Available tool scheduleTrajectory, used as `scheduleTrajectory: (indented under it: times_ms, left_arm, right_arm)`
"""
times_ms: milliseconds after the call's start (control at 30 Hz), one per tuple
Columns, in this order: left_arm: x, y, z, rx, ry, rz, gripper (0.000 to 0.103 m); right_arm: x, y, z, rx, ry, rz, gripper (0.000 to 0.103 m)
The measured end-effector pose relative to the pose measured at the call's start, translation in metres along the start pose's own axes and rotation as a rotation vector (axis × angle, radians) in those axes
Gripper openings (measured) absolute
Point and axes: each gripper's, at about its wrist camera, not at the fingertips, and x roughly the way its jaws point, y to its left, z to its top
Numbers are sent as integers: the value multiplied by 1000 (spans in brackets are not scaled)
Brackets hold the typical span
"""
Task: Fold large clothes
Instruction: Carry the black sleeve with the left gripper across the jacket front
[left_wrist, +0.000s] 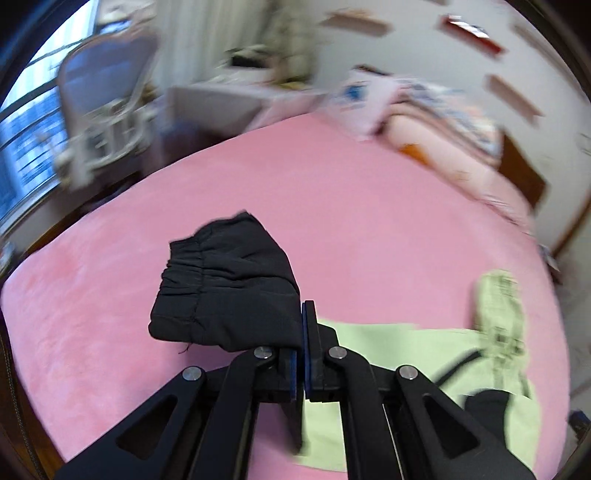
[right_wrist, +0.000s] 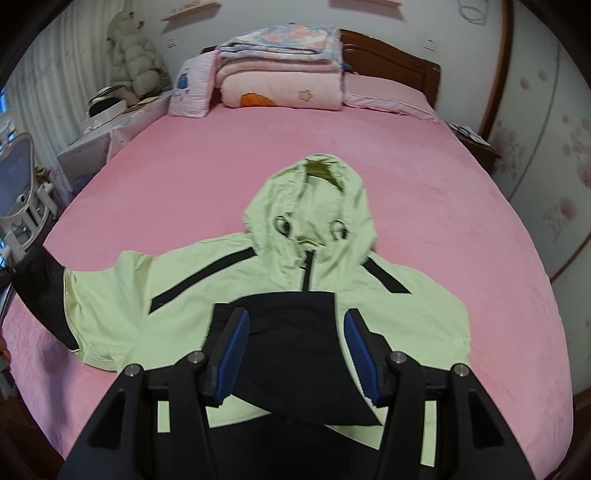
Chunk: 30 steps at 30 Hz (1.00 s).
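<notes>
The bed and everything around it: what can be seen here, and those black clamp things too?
Bed: one, pink cover, fills the view.
Jacket: one, pale green and black, hooded, spread on the bed.
Sleeve cuff: one, black, lifted off the bed.
Folded quilts: one stack, pink and floral, by the headboard.
Pillow: one, pink, beside the quilts.
Puffy coat: one, cream, far left.
Left gripper: black, shut on the sleeve cuff.
Right gripper: black, blue pads, open above the jacket.

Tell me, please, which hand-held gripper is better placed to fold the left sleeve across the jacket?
The left hand-held gripper. It is shut on the black sleeve cuff, lifted off the pink bed. The right hand-held gripper is open and empty above the jacket front.
</notes>
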Motion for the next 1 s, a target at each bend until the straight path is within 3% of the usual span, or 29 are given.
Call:
scheduleTrajectory:
  times_ms: [133, 267, 567, 733, 867, 967, 1000]
  left_arm:
    - [-28, -86, -10, 120, -19, -187, 0]
    - [-45, -165, -33, 195, 41, -354, 0]
    - [-49, -303, -119, 362, 168, -610, 0]
    - [-43, -381, -179, 472, 178, -669, 0]
    - [-18, -418, -223, 522, 284, -652, 1]
    - [-10, -415, -249, 552, 377, -631, 12]
    - [-9, -413, -251, 549, 387, -634, 20]
  right_arm:
    - [-5, -30, -7, 67, 4, -28, 53]
    - [-9, -58, -16, 119, 9, -43, 54]
    - [-17, -106, -35, 195, 0, -122, 53]
    - [-23, -141, -45, 249, -6, -163, 54]
    - [-21, -157, -55, 244, -2, -196, 54]
    - [-16, -165, -64, 257, 7, -185, 54]
    - [-14, -167, -66, 265, 8, -175, 54]
